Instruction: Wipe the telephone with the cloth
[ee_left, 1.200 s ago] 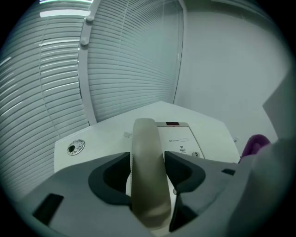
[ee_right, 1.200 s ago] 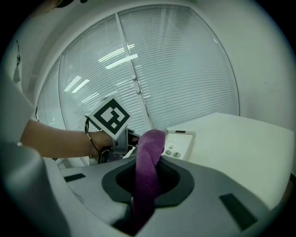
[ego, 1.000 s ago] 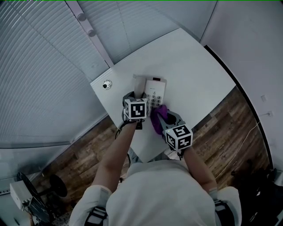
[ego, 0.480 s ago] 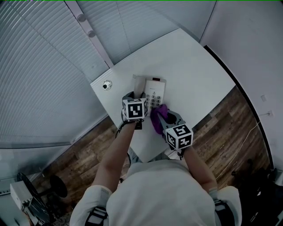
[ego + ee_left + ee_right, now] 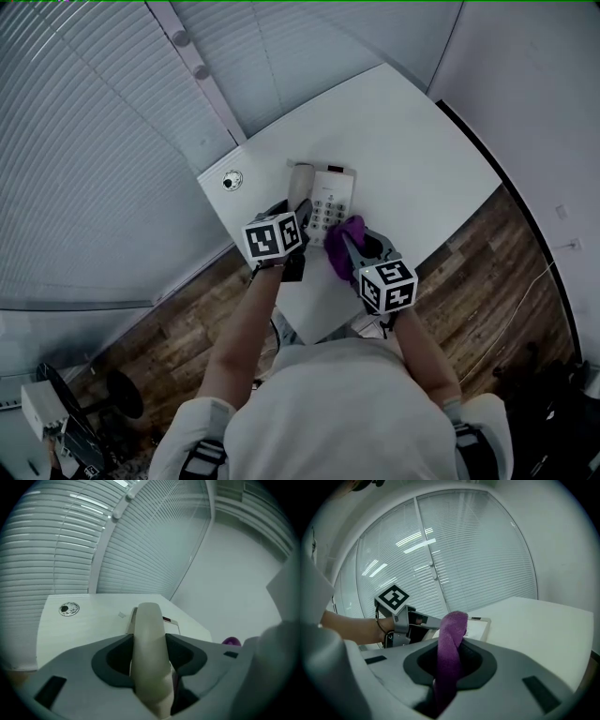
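Observation:
The white telephone point(image 5: 332, 198) lies on the white table point(image 5: 412, 141), keypad up. Its cream handset point(image 5: 301, 182) sits at the base's left side, and my left gripper point(image 5: 297, 208) is shut on it. In the left gripper view the handset point(image 5: 149, 644) fills the gap between both jaws, tilted up above the base point(image 5: 171, 623). My right gripper point(image 5: 352, 246) is shut on a purple cloth point(image 5: 343, 242), which hangs at the near end of the telephone. In the right gripper view the cloth point(image 5: 451, 648) rises from the jaws in front of the base point(image 5: 478, 628).
A small round cap point(image 5: 231, 180) is set into the table's left corner. The table's near edge runs just under both grippers, with wooden floor point(image 5: 487, 281) below. Window blinds point(image 5: 112, 141) stand behind the table's far left side.
My left gripper has rolled, its marker cube now tilted to the left, with the handset still in its jaws. The right gripper and cloth have barely moved.

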Tool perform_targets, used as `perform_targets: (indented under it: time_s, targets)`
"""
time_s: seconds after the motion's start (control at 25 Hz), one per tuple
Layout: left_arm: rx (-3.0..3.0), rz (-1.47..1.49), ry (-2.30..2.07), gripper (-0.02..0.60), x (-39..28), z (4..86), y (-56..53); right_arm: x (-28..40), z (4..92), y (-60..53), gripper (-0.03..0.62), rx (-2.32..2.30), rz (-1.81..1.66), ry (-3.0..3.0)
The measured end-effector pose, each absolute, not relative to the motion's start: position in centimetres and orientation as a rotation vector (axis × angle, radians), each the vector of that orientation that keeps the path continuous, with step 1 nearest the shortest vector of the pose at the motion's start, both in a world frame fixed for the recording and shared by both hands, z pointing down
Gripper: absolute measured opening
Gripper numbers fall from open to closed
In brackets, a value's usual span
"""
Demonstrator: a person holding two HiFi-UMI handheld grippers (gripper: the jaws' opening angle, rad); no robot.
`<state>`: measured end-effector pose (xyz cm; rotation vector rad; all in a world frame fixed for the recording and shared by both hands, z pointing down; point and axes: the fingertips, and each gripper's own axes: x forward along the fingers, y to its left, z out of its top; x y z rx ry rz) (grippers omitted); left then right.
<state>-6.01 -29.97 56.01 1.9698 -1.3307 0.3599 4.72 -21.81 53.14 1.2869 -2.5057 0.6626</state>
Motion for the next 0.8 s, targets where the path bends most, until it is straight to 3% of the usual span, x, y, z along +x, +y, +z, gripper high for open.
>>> perform_targets:
  time_s: [0.8]
  targets:
    - [1.943, -0.205, -0.955, 0.225, -5.0, 50.7, -25.0, 5.6, 49.5, -23.6, 0.06, 1.358, 0.596, -2.571]
